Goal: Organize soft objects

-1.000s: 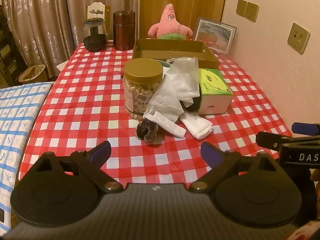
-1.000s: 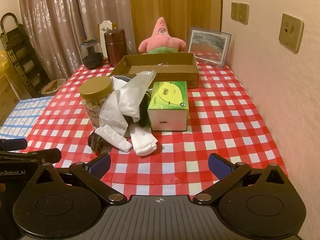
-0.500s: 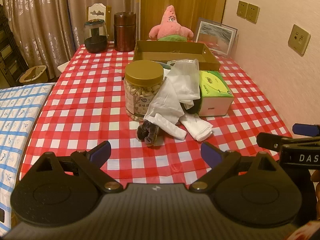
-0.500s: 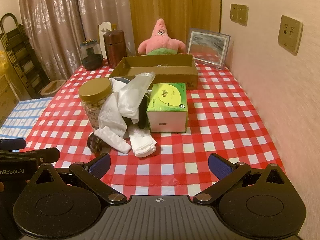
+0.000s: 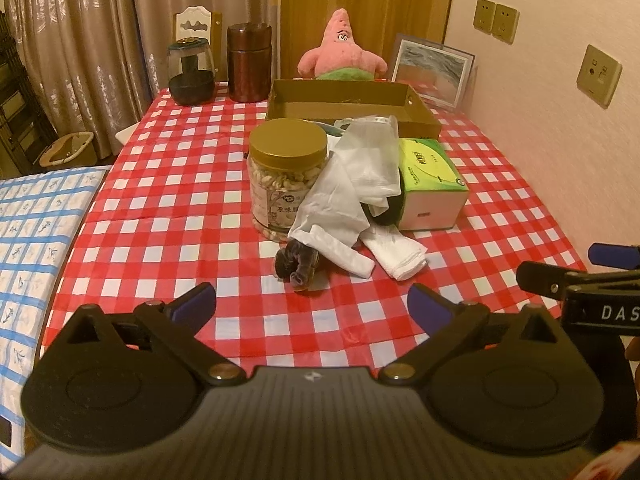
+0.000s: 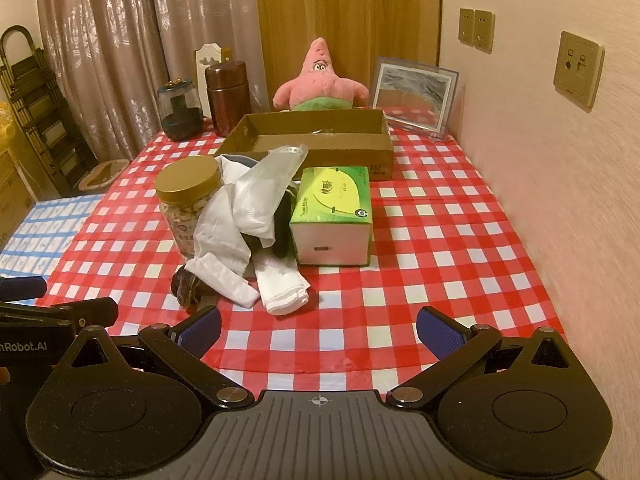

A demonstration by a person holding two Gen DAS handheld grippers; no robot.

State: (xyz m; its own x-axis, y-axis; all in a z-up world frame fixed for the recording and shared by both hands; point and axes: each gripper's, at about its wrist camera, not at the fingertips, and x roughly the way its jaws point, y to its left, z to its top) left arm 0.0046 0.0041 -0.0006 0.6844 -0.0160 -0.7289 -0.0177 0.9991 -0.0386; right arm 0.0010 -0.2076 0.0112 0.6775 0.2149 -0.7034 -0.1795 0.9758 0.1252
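A heap of white cloths lies mid-table, draped between a gold-lidded jar and a green tissue box. A dark crumpled soft piece and a folded white cloth lie at its near end. Behind stands a shallow cardboard tray, and beyond it a pink starfish plush. My left gripper hovers over the near table edge, its jaws opening wide with nothing between them. My right gripper is beside it, open and empty, short of the cloths.
A red-checked tablecloth covers the table. A dark glass jar and a brown canister stand at the far left corner, and a framed picture leans on the right wall. A blue-checked bed lies to the left.
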